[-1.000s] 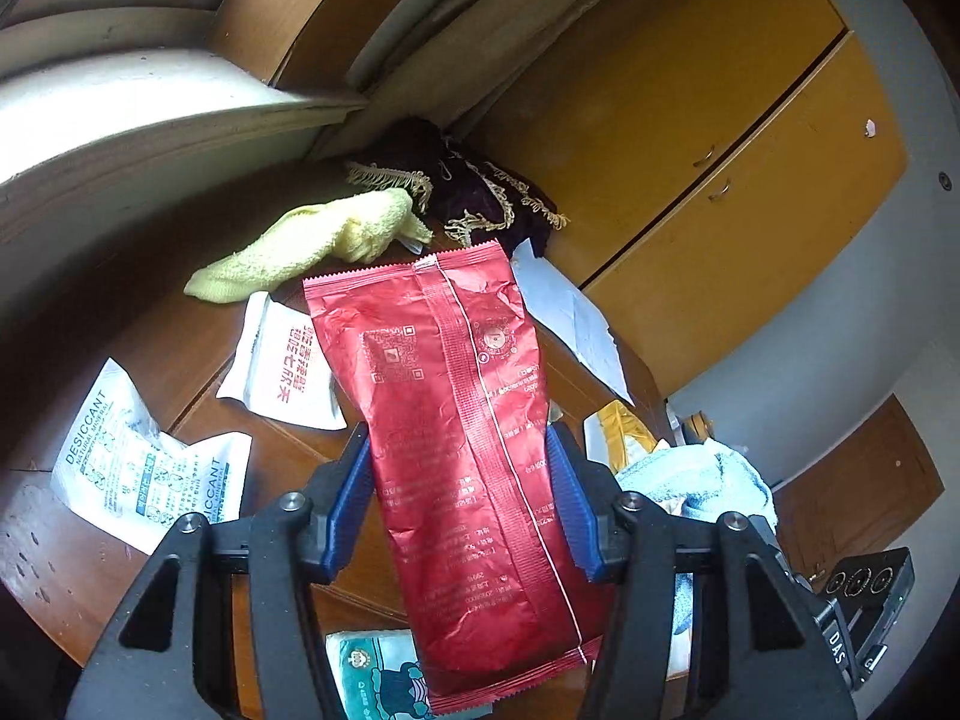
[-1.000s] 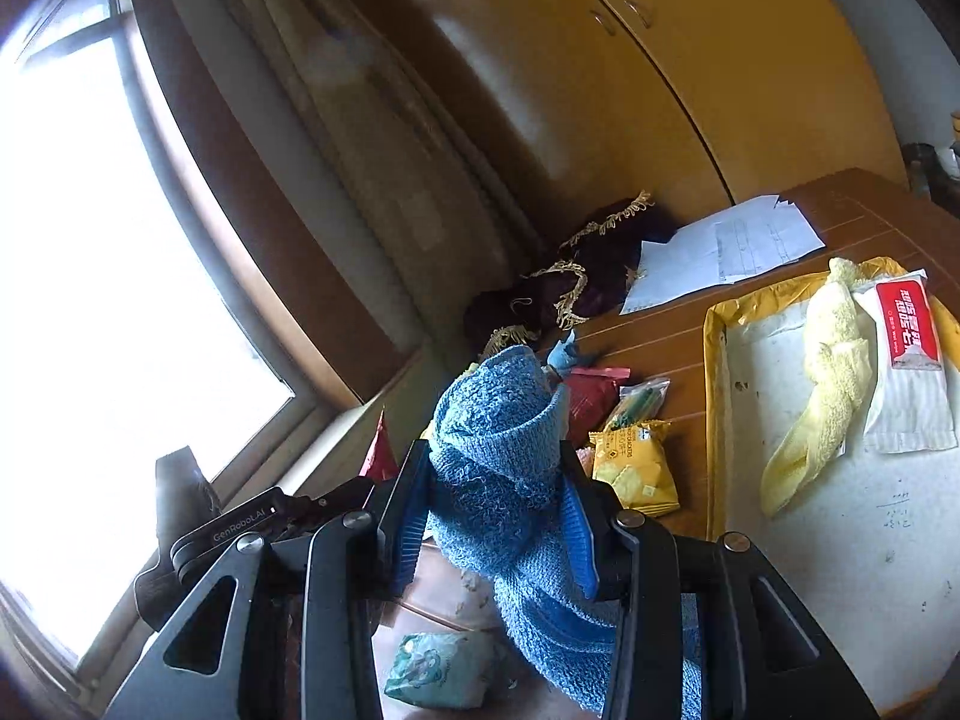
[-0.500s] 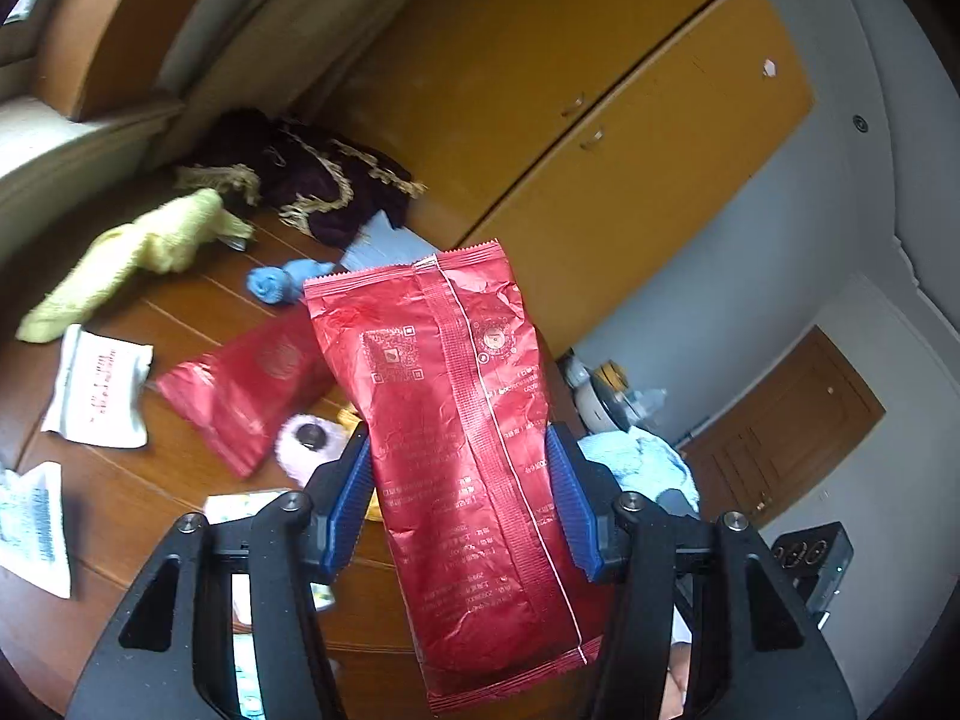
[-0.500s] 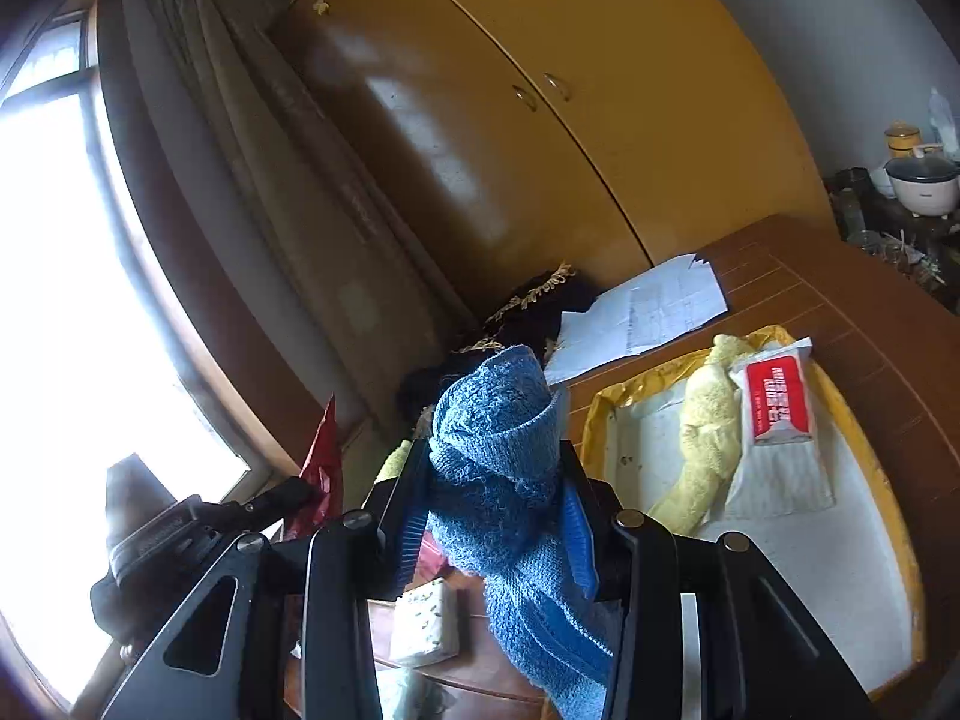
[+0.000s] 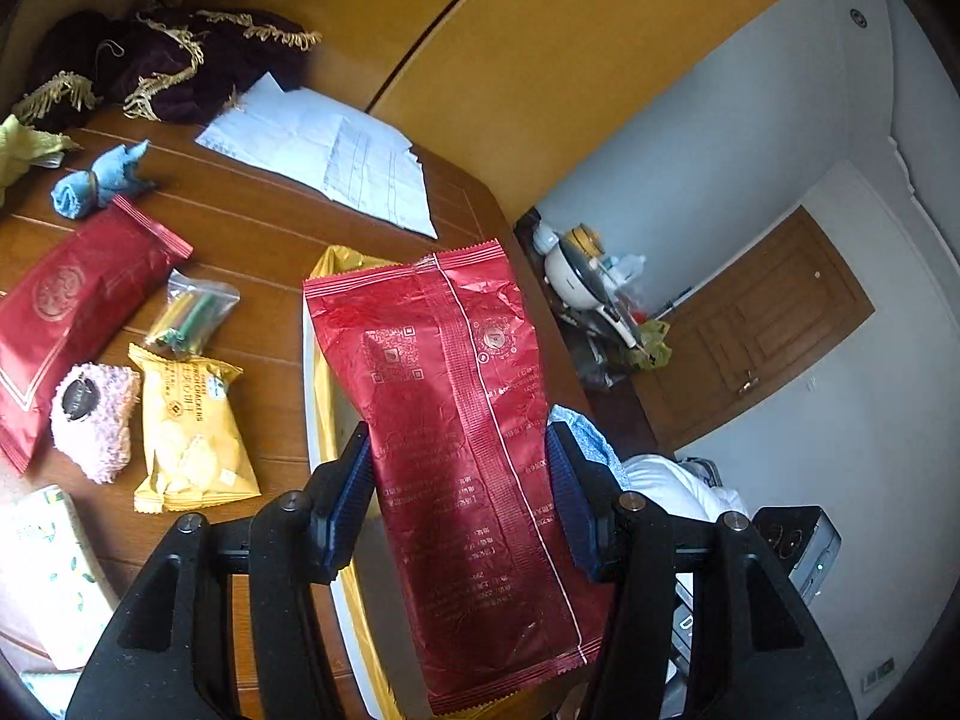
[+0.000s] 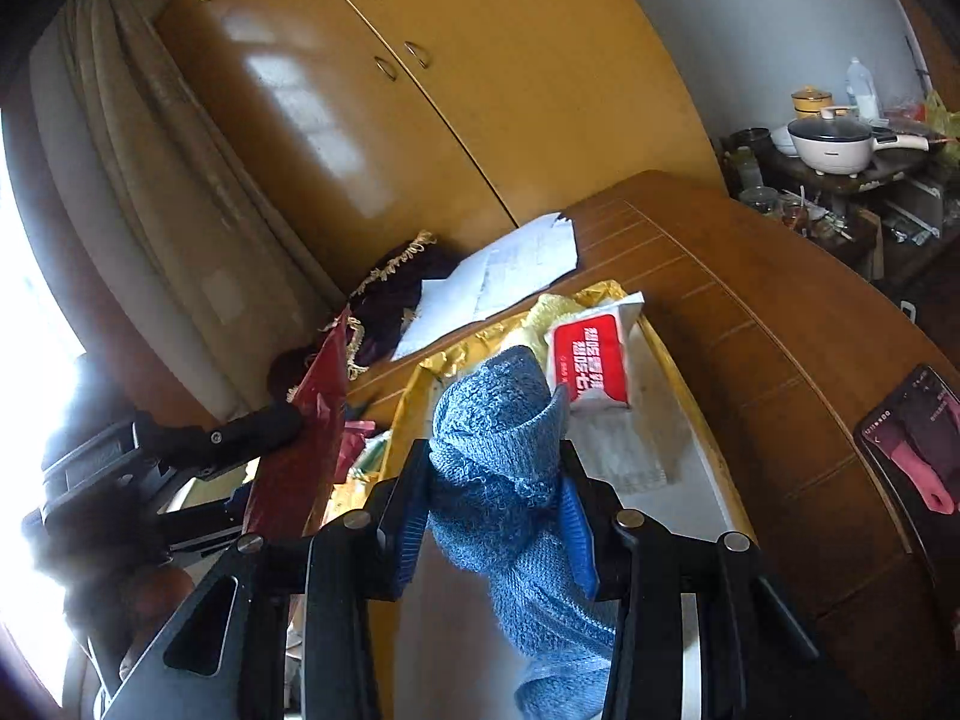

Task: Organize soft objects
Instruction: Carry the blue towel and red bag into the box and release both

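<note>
- A dark brown wooden table (image 5: 264, 228) with thin pale inlay lines fills the near scene; glossy ochre cupboard doors (image 6: 372, 120) stand behind it, and a brown panelled door (image 5: 774, 324) is set in a pale grey wall.
- A side stand beyond the table end carries a white lidded cooking pot (image 6: 831, 144) among jars and bottles.
- A shallow tray with a crinkled gold-foil rim (image 6: 678, 372) lies on the table; inside rest a white tissue pack with a red label (image 6: 591, 360) and a fuzzy yellow cloth (image 6: 555, 306).
- The left gripper (image 5: 459, 504) is clamped on a crumpled, shiny red foil packet (image 5: 456, 420), held upright over the tray's near rim.
- The right gripper (image 6: 495, 510) pinches a thick, looped blue knitted towel (image 6: 504, 456) above the tray, its tail hanging down.
- Loose on the wood left of the tray: a second red foil packet (image 5: 72, 312), a puffy yellow cracker bag (image 5: 189, 432), a clear zip bag of coloured sticks (image 5: 192, 315), a fluffy pink pad (image 5: 96, 420), and a small rolled blue cloth (image 5: 96, 183).
- White paper sheets (image 5: 336, 162) lie beside a dark purple velvet cloth with gold fringe (image 5: 174, 66).
</note>
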The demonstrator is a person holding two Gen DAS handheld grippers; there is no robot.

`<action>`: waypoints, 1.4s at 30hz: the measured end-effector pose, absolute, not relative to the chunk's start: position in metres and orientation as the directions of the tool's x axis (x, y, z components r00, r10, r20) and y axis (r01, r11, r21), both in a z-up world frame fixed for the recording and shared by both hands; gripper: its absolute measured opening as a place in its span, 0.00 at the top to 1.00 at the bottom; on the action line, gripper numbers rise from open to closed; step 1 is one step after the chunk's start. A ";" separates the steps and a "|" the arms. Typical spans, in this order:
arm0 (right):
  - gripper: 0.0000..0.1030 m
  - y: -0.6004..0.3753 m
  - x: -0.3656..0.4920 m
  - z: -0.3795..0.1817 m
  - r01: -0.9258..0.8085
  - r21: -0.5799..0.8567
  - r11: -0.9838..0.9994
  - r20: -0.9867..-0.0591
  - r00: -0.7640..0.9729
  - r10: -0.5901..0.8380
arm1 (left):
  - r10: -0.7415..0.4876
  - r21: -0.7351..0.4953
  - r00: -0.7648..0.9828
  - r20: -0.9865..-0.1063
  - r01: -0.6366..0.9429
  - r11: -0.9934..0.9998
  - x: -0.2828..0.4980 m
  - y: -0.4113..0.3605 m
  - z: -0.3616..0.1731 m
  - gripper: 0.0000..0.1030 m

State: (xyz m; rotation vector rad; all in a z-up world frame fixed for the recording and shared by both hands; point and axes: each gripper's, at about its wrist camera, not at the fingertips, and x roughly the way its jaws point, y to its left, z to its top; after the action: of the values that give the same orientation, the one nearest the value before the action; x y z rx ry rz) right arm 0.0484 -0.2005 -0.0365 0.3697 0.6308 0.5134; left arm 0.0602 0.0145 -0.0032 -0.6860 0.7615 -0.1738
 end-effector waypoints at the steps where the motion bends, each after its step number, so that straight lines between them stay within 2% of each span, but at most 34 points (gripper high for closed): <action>1: 0.61 -0.200 0.049 -0.039 -0.329 0.457 0.826 -0.479 0.691 0.541 | -0.377 -0.615 0.711 -0.593 -0.099 0.782 0.065 0.010 -0.006 0.48; 8: 0.60 -0.187 0.056 -0.058 -0.306 0.345 0.887 -0.604 0.651 0.459 | -0.291 -0.471 0.620 -0.729 -0.146 0.870 0.099 -0.017 -0.027 0.48; 10: 0.57 -0.186 0.058 -0.063 -0.295 0.310 0.904 -0.629 0.649 0.427 | -0.262 -0.431 0.603 -0.753 -0.152 0.890 0.104 -0.023 -0.031 0.47; 14: 0.53 -0.205 0.063 -0.068 -0.264 0.384 0.885 -0.616 0.640 0.459 | -0.226 -0.379 0.593 -0.773 -0.146 0.914 0.107 -0.030 -0.035 0.47; 16: 0.44 -0.216 0.062 -0.065 -0.263 0.430 0.863 -0.579 0.653 0.488 | -0.224 -0.367 0.585 -0.779 -0.136 0.920 0.107 -0.031 -0.039 0.47; 18: 0.37 -0.221 0.057 -0.058 -0.299 0.442 0.845 -0.530 0.673 0.516 | -0.259 -0.395 0.588 -0.767 -0.114 0.912 0.103 -0.030 -0.040 0.47; 19: 0.31 -0.220 0.055 -0.054 -0.325 0.433 0.841 -0.512 0.679 0.526 | -0.275 -0.413 0.600 -0.751 -0.102 0.905 0.101 -0.029 -0.037 0.44; 20: 0.29 -0.219 0.052 -0.051 -0.355 0.418 0.836 -0.498 0.680 0.538 | -0.285 -0.423 0.611 -0.739 -0.091 0.902 0.098 -0.028 -0.035 0.41; 22: 0.27 -0.218 0.047 -0.044 -0.410 0.379 0.830 -0.473 0.685 0.554 | -0.301 -0.438 0.643 -0.704 -0.060 0.897 0.091 -0.029 -0.028 0.29; 26: 0.27 -0.240 0.048 -0.029 -0.431 0.309 0.848 -0.425 0.735 0.528 | -0.296 -0.431 0.684 -0.667 -0.030 0.902 0.076 -0.027 -0.016 0.28; 30: 0.27 -0.295 0.057 -0.013 -0.275 0.240 0.931 -0.401 0.846 0.352 | -0.267 -0.424 0.732 -0.627 -0.033 0.905 0.052 -0.013 -0.007 0.28; 33: 0.27 -0.324 0.070 -0.009 -0.143 0.138 0.980 -0.432 0.882 0.189 | -0.225 -0.422 0.780 -0.585 -0.056 0.905 0.030 -0.003 -0.002 0.28; 35: 0.27 -0.332 0.080 -0.012 -0.126 0.056 0.990 -0.476 0.869 0.137 | -0.197 -0.423 0.797 -0.571 -0.079 0.903 0.019 0.003 -0.002 0.28; 39: 0.27 -0.322 0.109 -0.034 -0.164 -0.081 0.983 -0.602 0.794 0.083 | -0.171 -0.422 0.806 -0.566 -0.105 0.900 0.007 0.017 -0.004 0.28; 42: 0.27 -0.306 0.134 -0.041 -0.191 -0.111 0.975 -0.649 0.757 0.074 | -0.154 -0.434 0.808 -0.568 -0.135 0.891 -0.001 0.028 -0.009 0.28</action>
State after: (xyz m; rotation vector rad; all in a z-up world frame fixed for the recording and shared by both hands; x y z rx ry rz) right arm 0.1342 -0.3065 -0.0411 -0.1747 0.6974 0.1450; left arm -0.0009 0.0283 -0.0093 -0.4792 0.6355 -0.0110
